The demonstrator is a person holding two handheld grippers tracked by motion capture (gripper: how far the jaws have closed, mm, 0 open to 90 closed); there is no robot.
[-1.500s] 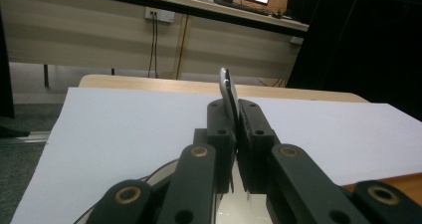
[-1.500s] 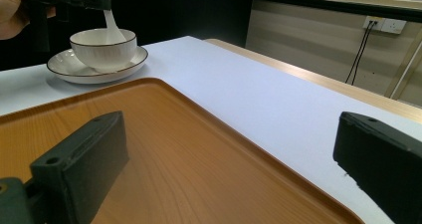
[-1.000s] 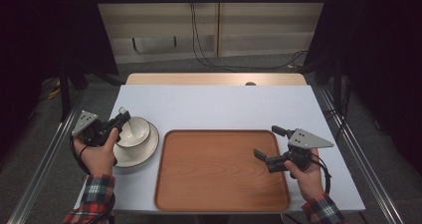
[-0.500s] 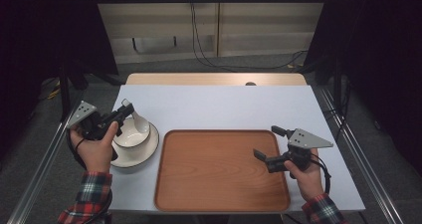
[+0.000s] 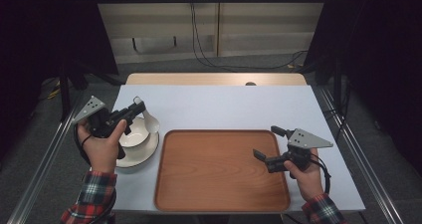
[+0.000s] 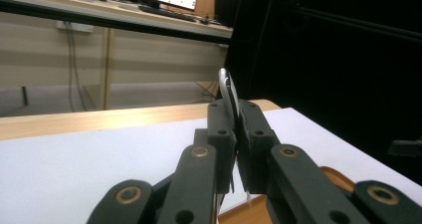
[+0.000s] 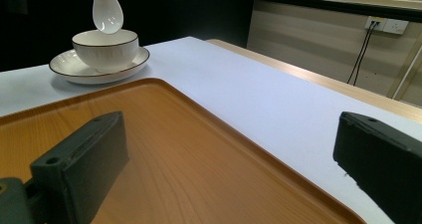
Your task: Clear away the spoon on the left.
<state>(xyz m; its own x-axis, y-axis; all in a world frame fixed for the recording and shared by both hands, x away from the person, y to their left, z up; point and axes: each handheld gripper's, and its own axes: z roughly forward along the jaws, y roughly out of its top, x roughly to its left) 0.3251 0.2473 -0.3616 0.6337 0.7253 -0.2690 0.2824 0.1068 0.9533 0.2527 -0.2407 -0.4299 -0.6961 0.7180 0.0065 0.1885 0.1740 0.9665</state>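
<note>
The left gripper (image 6: 234, 149) clamps its 2 black jaws on a white spoon handle (image 6: 228, 92) above the pale surface (image 6: 99, 159).

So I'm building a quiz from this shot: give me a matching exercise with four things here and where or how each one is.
Things:
1. spoon
2. bowl
3. tray
4. right gripper

States:
a. jaws open above the tray
b. sits on the saucer
c. wooden, nothing lying on it
d. pinched in the left gripper, above the bowl

Pairs: 1-d, 2-b, 3-c, 4-a
</note>
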